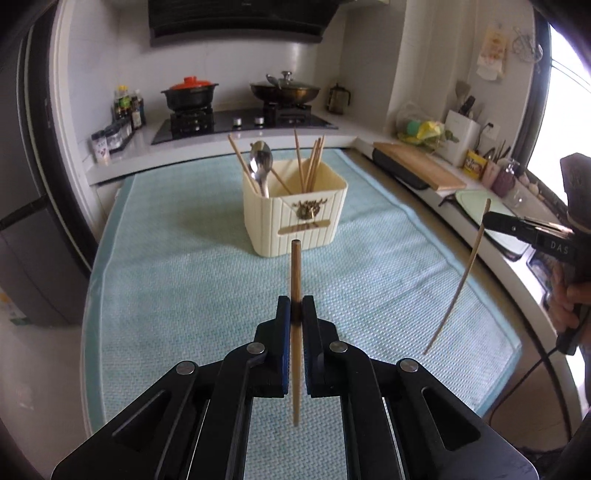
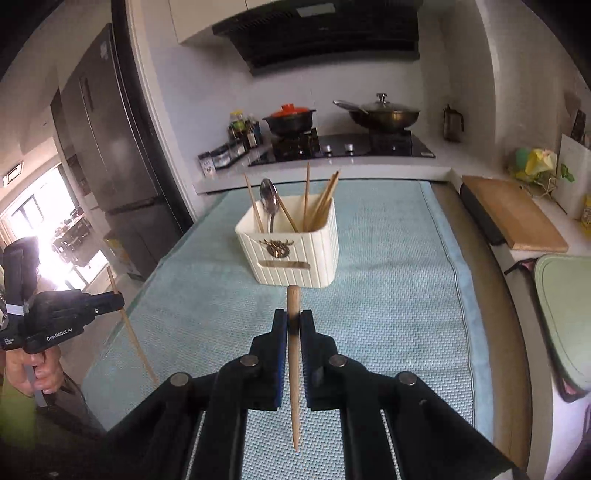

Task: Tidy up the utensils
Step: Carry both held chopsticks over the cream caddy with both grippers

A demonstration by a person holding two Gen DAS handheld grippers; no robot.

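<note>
Room: a kitchen, with a dark fridge (image 2: 107,147) on the left, a range hood (image 2: 325,33) overhead, a stove (image 1: 243,122) at the back carrying a red-lidded pot (image 1: 190,92) and a lidded wok (image 1: 285,90).
Counter: covered by a pale blue mat (image 1: 184,280), and a wooden cutting board (image 2: 513,214) lies off its right edge.
Holder: a cream ribbed utensil holder (image 1: 295,214) stands upright mid-mat, with a spoon (image 1: 260,162) bowl-up in its left side and chopsticks (image 1: 314,162) leaning in both sides.
Left gripper: left gripper (image 1: 296,314) is up above the mat, well short of the holder, fingers (image 1: 283,317) clenched on a chopstick (image 1: 296,266).
Left chopstick: long axis near vertical, thick end up, thin tip pointing down.
Right gripper: right gripper (image 2: 294,325) is also over the mat, fingers (image 2: 306,328) pinched tight around a second chopstick (image 2: 293,369).
Right chopstick: also near upright, blunt end on top just in front of the holder's base, point hanging down.
</note>
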